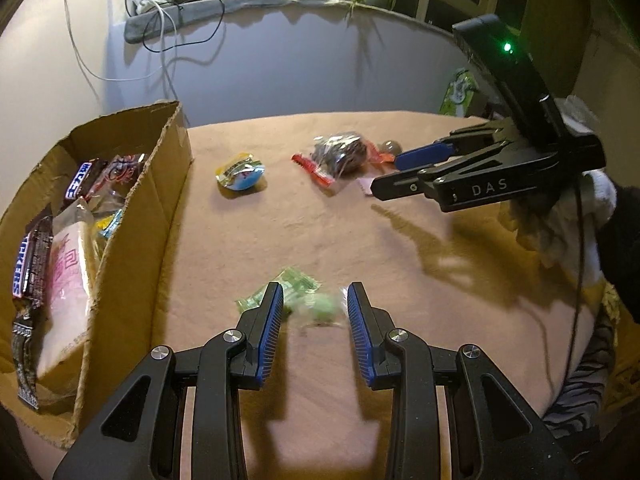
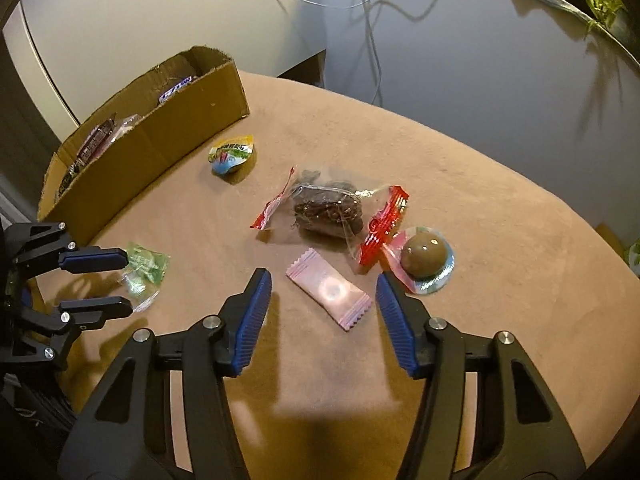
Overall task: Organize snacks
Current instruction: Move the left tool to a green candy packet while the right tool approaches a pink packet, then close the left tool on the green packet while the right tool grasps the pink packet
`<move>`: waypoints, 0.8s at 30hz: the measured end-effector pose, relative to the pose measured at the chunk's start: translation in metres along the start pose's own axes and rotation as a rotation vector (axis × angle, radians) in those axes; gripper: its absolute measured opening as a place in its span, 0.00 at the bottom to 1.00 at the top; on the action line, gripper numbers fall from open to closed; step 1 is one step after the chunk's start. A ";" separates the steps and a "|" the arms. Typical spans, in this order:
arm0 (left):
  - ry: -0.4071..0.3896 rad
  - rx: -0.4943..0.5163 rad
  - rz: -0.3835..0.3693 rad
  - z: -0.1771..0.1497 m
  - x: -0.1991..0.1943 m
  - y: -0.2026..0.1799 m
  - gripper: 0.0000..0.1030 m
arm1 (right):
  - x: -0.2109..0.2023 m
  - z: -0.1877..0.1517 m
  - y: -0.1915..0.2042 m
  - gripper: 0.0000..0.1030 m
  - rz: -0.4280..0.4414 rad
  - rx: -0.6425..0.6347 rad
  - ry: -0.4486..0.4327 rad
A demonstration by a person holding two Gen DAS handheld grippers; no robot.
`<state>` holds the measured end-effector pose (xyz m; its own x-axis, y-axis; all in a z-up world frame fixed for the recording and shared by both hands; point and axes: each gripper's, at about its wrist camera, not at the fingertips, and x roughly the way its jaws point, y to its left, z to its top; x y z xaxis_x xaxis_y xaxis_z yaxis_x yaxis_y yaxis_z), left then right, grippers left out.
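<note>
Straddling sweets, both released: left tool (image 1: pixel 315 304) over green candy (image 1: pixel 298 294), right tool (image 2: pixel 323 292) over pink packet (image 2: pixel 329 294); lower squarely, then clench.

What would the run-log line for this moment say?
left gripper: open over green clear-wrapped candy | right gripper: open around pink flat sachet | brown cardboard box: partly filled

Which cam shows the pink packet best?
Right wrist. The pink packet lies whole and sharp on the table, straight ahead between the open fingers of the right tool. In the left wrist view only a small pink corner peeks out from behind the right tool's fingertip.
</note>
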<state>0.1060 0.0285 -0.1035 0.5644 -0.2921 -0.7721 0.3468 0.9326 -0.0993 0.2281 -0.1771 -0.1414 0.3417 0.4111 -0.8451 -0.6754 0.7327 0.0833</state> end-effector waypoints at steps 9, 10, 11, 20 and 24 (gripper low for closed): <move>0.012 0.032 0.015 0.000 0.009 -0.005 0.31 | 0.017 0.004 0.012 0.56 -0.043 -0.065 0.012; 0.011 0.038 0.014 0.000 0.009 -0.006 0.31 | 0.017 0.005 0.013 0.56 -0.048 -0.071 0.010; 0.011 0.047 0.013 0.000 0.010 -0.007 0.31 | 0.018 0.004 0.013 0.56 -0.050 -0.075 0.010; 0.014 0.087 0.009 -0.002 0.011 -0.015 0.21 | 0.014 -0.001 0.014 0.35 -0.059 -0.082 0.018; 0.012 0.074 0.001 -0.004 0.010 -0.014 0.21 | 0.011 -0.003 0.020 0.20 -0.065 -0.096 0.027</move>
<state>0.1035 0.0132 -0.1120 0.5557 -0.2880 -0.7799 0.4007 0.9147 -0.0523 0.2171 -0.1593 -0.1507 0.3703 0.3487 -0.8610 -0.7125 0.7013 -0.0224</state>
